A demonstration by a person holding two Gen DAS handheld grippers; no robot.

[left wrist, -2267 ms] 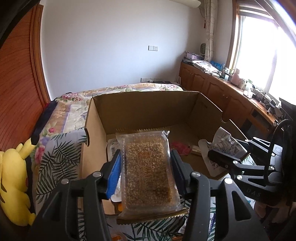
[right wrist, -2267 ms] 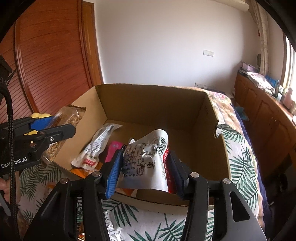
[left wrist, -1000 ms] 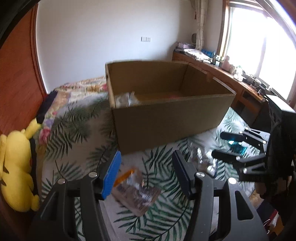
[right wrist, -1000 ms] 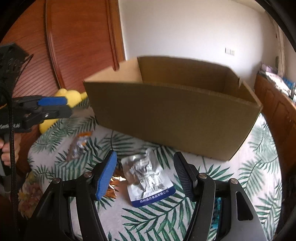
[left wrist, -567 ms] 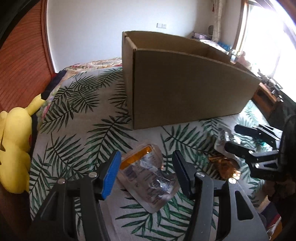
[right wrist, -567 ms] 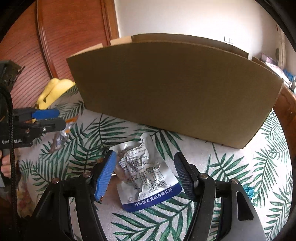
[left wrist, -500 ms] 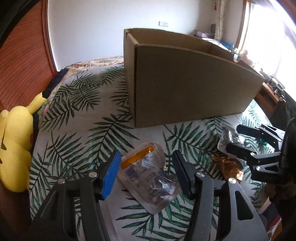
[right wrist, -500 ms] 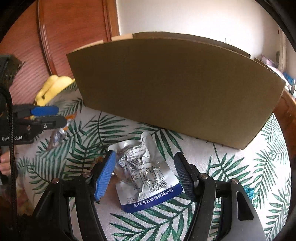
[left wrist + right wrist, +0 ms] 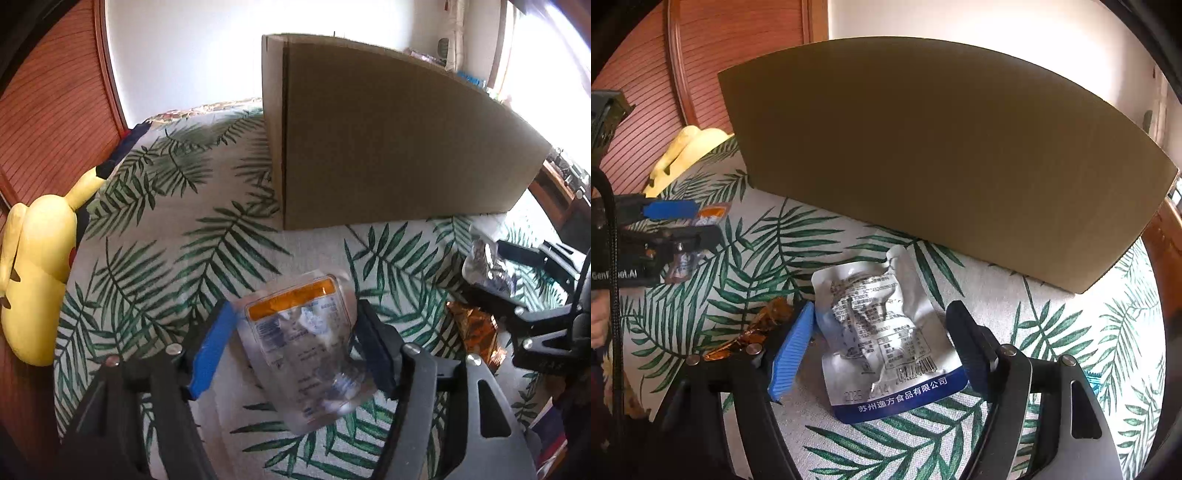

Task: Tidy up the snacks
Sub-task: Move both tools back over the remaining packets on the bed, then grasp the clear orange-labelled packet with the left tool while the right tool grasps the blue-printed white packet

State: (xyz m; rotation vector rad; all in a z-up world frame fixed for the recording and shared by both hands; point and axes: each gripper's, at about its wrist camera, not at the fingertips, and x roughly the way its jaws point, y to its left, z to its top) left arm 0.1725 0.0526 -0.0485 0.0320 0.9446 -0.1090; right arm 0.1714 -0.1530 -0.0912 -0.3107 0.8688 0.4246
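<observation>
Straddling a clear orange-topped snack pouch (image 9: 306, 350), the left gripper (image 9: 291, 350) had its jaws apart and opening, pads off it. Between the right gripper's (image 9: 879, 345) widening jaws lay a silver blue-edged packet (image 9: 886, 339), likewise unpressed. Beyond both fingertips stood the cardboard box (image 9: 934, 166) on the leaf-print cover (image 9: 177, 236).

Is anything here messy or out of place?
Yes. Three snack packets lie loose on the leaf-print bedspread outside the cardboard box: a crumpled silver pouch, a clear packet with an orange band, and a twisted gold wrapper. Nothing looks spilled.
</observation>
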